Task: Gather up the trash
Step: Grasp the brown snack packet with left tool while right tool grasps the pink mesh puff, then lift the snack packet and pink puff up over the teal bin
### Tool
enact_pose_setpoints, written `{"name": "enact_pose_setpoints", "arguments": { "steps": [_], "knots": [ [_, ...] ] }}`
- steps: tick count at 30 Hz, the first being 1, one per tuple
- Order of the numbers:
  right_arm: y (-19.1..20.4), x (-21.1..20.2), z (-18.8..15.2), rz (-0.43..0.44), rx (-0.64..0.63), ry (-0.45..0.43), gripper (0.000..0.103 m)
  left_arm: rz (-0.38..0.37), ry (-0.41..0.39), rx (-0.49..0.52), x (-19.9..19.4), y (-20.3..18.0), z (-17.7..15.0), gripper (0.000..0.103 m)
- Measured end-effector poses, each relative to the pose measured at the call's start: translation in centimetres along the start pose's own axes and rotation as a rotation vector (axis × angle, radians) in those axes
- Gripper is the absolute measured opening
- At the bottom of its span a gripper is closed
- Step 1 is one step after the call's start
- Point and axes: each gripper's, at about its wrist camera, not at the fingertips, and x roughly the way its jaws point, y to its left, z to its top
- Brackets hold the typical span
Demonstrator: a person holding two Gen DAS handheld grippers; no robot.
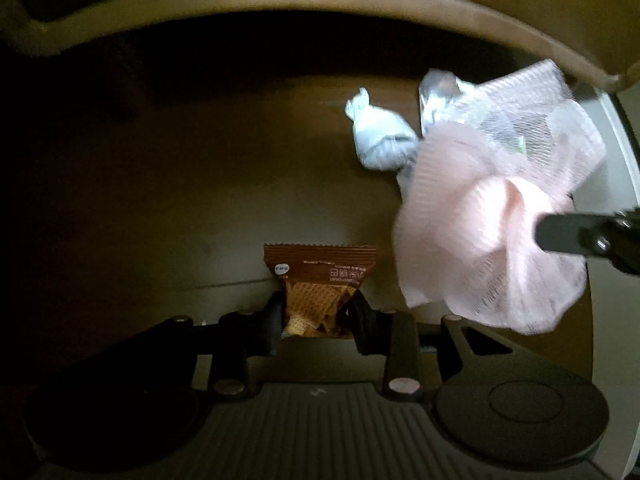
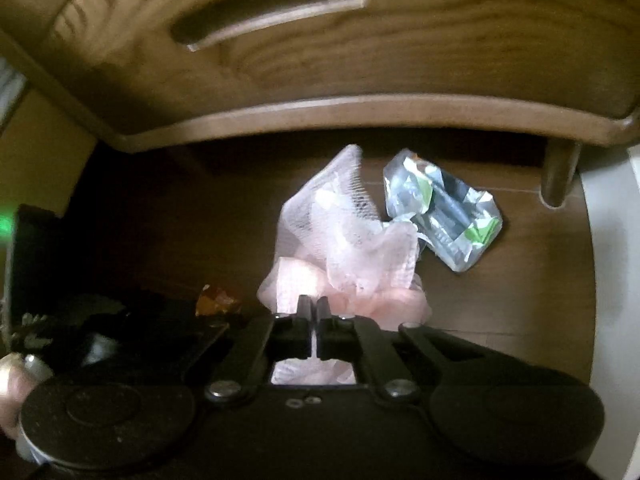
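My left gripper (image 1: 316, 312) is shut on a brown snack wrapper (image 1: 320, 276), held just above the dark wooden floor under a cabinet. My right gripper (image 2: 314, 312) is shut on a pink foam net (image 2: 344, 248); it also shows at the right of the left wrist view (image 1: 480, 216), with the right gripper's finger (image 1: 568, 232) pinching it. A crumpled silver wrapper with green print (image 2: 444, 216) lies on the floor beside the net, partly hidden behind it in the left wrist view (image 1: 440, 92). A crumpled white paper ball (image 1: 380, 136) lies left of the net.
A wooden cabinet's bottom edge (image 2: 360, 112) and its drawer handle slot (image 2: 272, 12) hang overhead. A cabinet leg (image 2: 560, 176) stands at the right. A white wall or baseboard (image 2: 612, 280) borders the right side. The left gripper's dark body (image 2: 120, 320) sits at the left.
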Motion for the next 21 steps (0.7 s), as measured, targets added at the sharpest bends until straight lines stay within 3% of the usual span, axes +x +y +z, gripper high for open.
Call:
{"name": "enact_pose_setpoints", "arguments": {
  "steps": [8,10,21],
  "knots": [
    [1.2,-8.1,0.7,-0.006,0.056,-0.075,0.001,0.042,-0.029,-0.082,-8.1,-1.4,1.1,0.033],
    [2.2,-11.3,1.2,-0.004,0.059,-0.099,0.001,0.076,-0.054,-0.079,-11.8,-2.4,1.5,0.033],
    [9.1,-33.7,6.4,0.054,0.062,-0.245,0.001,0.077,-0.178,-0.115,-36.4,-7.1,6.9,0.033]
  ]
}}
